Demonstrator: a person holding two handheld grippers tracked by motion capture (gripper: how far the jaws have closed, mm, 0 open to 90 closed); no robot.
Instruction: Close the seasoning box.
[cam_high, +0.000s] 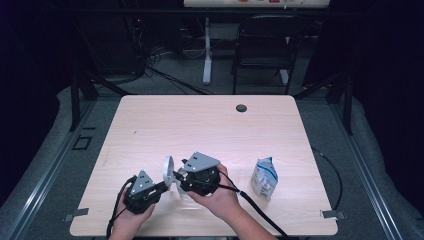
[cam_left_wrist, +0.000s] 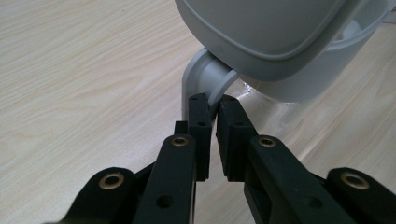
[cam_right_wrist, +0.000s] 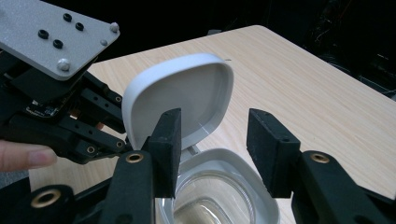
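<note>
Right now I have the left hand-held gripper (cam_left_wrist: 214, 105) clenched on the small white plastic hinge tab (cam_left_wrist: 208, 77) at the back of a clear, white-rimmed plastic container (cam_right_wrist: 219, 196), near the front edge of the pale wood-grain counter (cam_high: 200, 120). As I judge it, pinching there steadies the container so it cannot slide or tip while its top stands open. The white rounded-square hinged lid (cam_right_wrist: 180, 95) is flipped up almost upright, its hollow inner face turned toward the right gripper's camera, and the open mouth of the container sits directly below it.

My right hand-held gripper (cam_right_wrist: 212, 149) is released: its jaws stand apart with nothing pressed between the pads, hovering just above the container's rim and just in front of the lid. That pose suits either pushing the lid farther back or reaching for what goes in next, though I cannot tell which.

Off to the right on the counter, well apart from the container, a small white-and-blue pouch (cam_high: 264, 178) stands upright, its top looking torn open; I take it as the likely source of contents.

Counting: one container, one lid, one pouch, two hand-held grippers, one counter. A dark folding chair (cam_high: 265, 45) stands beyond the far edge.
</note>
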